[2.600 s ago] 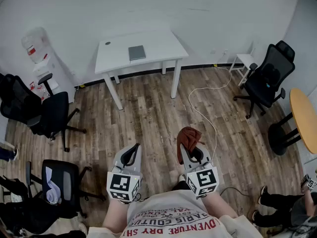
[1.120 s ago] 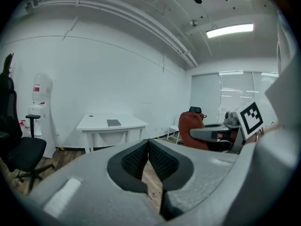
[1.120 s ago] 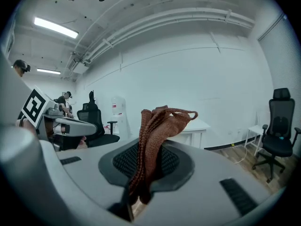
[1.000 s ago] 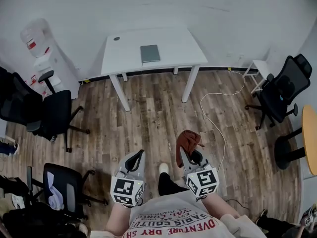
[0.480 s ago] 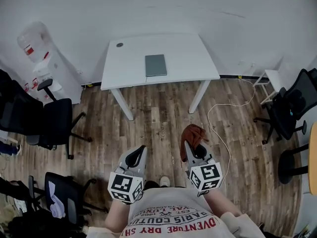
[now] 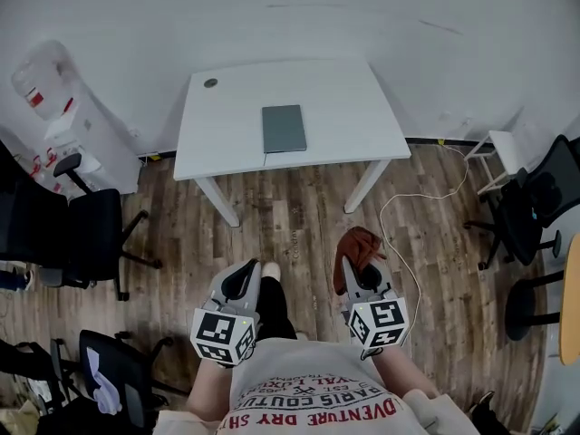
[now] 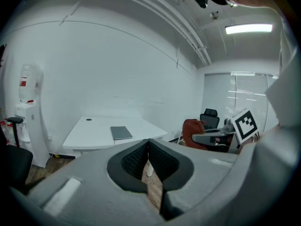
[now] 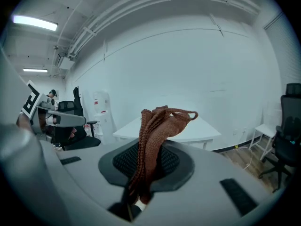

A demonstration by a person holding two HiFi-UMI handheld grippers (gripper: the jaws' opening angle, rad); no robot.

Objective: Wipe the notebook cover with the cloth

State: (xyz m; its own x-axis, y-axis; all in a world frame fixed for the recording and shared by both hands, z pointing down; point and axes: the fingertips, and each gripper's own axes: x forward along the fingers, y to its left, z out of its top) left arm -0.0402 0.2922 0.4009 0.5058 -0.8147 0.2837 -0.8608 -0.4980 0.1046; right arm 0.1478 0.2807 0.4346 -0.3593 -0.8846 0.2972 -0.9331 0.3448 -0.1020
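The right tool (image 8: 146, 171) had its jaws clamped on a rust-brown knitted cloth (image 8: 159, 128), which stood up out of the grip in a bunched fold and flopped over at the top. The left tool (image 7: 148, 146) had its jaws pressed together with nothing between them. Both were held low in front of the person's body, side by side and apart from each other, over a wood-plank floor (image 6: 299, 211).

The grey notebook (image 6: 284, 128) lay flat and closed near the middle of a white counter (image 6: 349, 107) against the far wall, well apart from both tools, with a stretch of floor between. A small dark disc (image 6: 210, 82) sat near the counter's back left corner.

Black office chairs stood off to the left (image 6: 68, 234) and right (image 6: 535, 211). A water dispenser (image 6: 45, 107) stood by the wall left of the counter, and a small white stool (image 6: 507, 152) to its right. A pale cable (image 6: 406, 216) looped across the floor just beside the right tool.

From above, the cloth covered the right tool's jaw tips. The left gripper view showed the notebook on the counter, the other tool's marker cube (image 7: 245, 124) and a ceiling light (image 7: 248, 28). In the right gripper view the cloth stood in front of the counter and the notebook did not show.
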